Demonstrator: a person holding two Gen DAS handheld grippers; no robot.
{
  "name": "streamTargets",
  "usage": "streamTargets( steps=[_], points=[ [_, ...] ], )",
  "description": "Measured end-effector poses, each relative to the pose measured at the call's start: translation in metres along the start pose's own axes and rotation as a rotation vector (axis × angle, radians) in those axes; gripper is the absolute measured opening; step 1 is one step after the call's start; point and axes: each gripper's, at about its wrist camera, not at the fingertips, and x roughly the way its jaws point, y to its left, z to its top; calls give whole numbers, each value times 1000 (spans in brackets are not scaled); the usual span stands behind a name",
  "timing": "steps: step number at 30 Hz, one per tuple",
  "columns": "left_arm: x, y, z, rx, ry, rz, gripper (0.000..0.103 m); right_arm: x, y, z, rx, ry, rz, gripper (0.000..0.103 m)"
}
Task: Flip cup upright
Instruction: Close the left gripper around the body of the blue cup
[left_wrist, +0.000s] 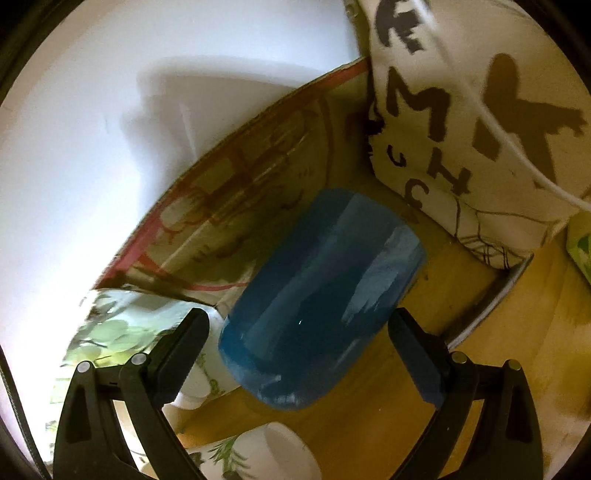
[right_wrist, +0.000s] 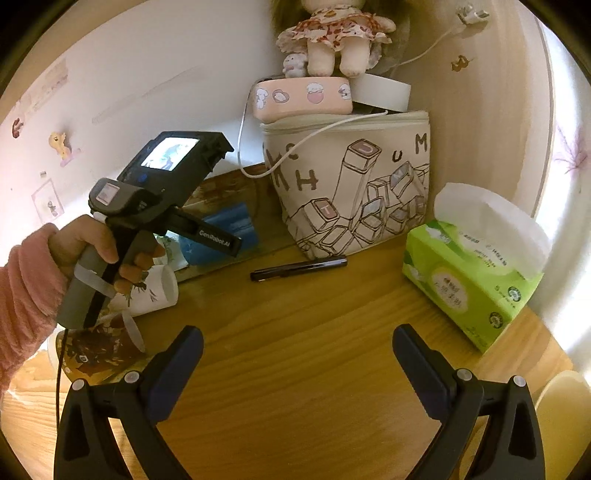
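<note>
A translucent blue cup (left_wrist: 317, 295) lies on its side on the wooden table (left_wrist: 491, 369), its open end near me. My left gripper (left_wrist: 295, 354) is open, one finger on each side of the cup's near end, not touching it. In the right wrist view the blue cup (right_wrist: 225, 236) shows partly behind the left gripper's body (right_wrist: 162, 206), held by a hand in a pink sleeve. My right gripper (right_wrist: 297, 365) is open and empty above bare table.
A canvas bag (right_wrist: 351, 188) stands at the back with a pink case and a doll on top. A cardboard sheet (left_wrist: 236, 192) leans behind the cup. White floral cups (right_wrist: 155, 291) and a brown paper cup (right_wrist: 99, 350) lie left. A black pen (right_wrist: 299, 267) and tissue pack (right_wrist: 472, 280) lie right.
</note>
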Motion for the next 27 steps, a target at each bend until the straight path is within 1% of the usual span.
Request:
streamTargets(
  steps=[5, 7, 8, 11, 13, 17, 21, 23, 27],
  points=[
    [12, 0, 6, -31, -3, -6, 98, -2, -2, 1, 14, 0, 3, 103],
    [14, -1, 9, -27, -7, -17, 92, -2, -1, 2, 9, -1, -2, 103],
    [15, -2, 10, -27, -4, -26, 87, -3, -1, 2, 8, -1, -3, 103],
    [18, -3, 14, -37, -3, -27, 87, -4, 0, 3, 6, -3, -6, 103],
    [9, -14, 15, -38, -3, -24, 87, -5, 0, 3, 6, -3, -7, 103],
    [3, -20, 13, -29, 3, -13, 86, -8, 1, 3, -5, -5, -12, 103],
    [4, -23, 13, -53, 26, -20, 85, -12, 2, 3, -12, -16, -14, 103],
    [1, -19, 15, -67, 36, -32, 85, -15, 3, 3, -14, -19, -15, 103],
    [-5, -16, 15, -75, 37, -26, 84, -21, 4, 1, -21, -19, -14, 103]
  ],
)
